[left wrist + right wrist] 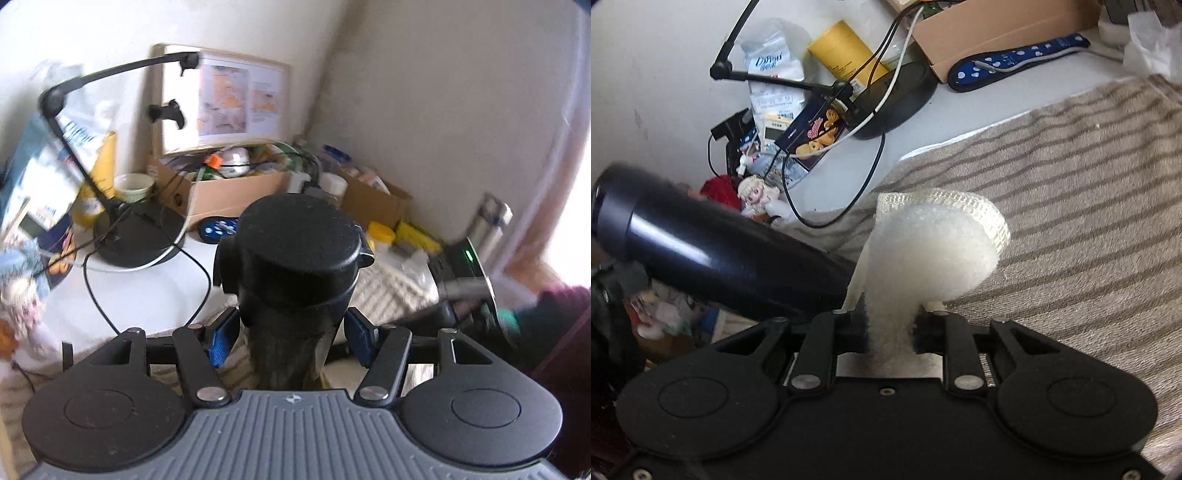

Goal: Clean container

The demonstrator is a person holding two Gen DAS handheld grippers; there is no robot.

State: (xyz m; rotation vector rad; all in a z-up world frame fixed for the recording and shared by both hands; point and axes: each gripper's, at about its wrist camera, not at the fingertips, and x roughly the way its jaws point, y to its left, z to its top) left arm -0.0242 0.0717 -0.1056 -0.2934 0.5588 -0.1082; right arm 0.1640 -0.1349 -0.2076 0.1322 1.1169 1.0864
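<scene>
Clamped between the blue-padded fingers (pixel 221 341) of the left gripper (pixel 291 338) is a black lidded flask (pixel 295 254), held up off the striped towel (pixel 384 295) with its cap toward the cluttered corner. Over on the right, the right gripper (pixel 890 332) pinches a white sponge (pixel 931 254) tight between its fingers, the sponge just beside the flask's glossy body (pixel 713 247), above the same towel (pixel 1071 184) on the white table (pixel 849 166).

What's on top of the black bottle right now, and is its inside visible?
A black lid caps the black bottle, held by the left gripper. The lid covers the opening, so the inside is hidden.
</scene>
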